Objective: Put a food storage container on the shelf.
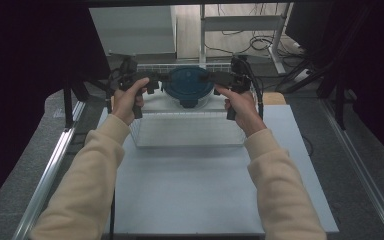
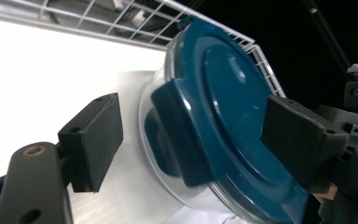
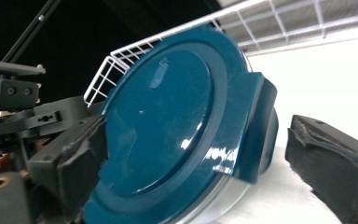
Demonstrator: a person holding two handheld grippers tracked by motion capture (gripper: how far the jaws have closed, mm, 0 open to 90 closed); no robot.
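Container (image 1: 189,90), clear-bodied with a dark blue clip-on lid (image 1: 188,82), sits at the far end of the white wire basket (image 1: 187,131), and that's your landmark. Nearest you, on your side of the container, the basket floor lies bare, so there's room to draw back. At the container itself, your left gripper (image 2: 191,140) has its jaws spread, straddling the lid's side clip (image 2: 179,135) without squeezing it. Your right gripper (image 3: 193,149) mirrors that on the opposite clip (image 3: 256,130), jaws apart, one pad near the lid face. By my read both grippers are lined up, but neither clip is lifted and the lid is fully seated, so the opening is all ahead. Just beyond the container the basket's far wire wall (image 2: 214,28) stands close: little room there.
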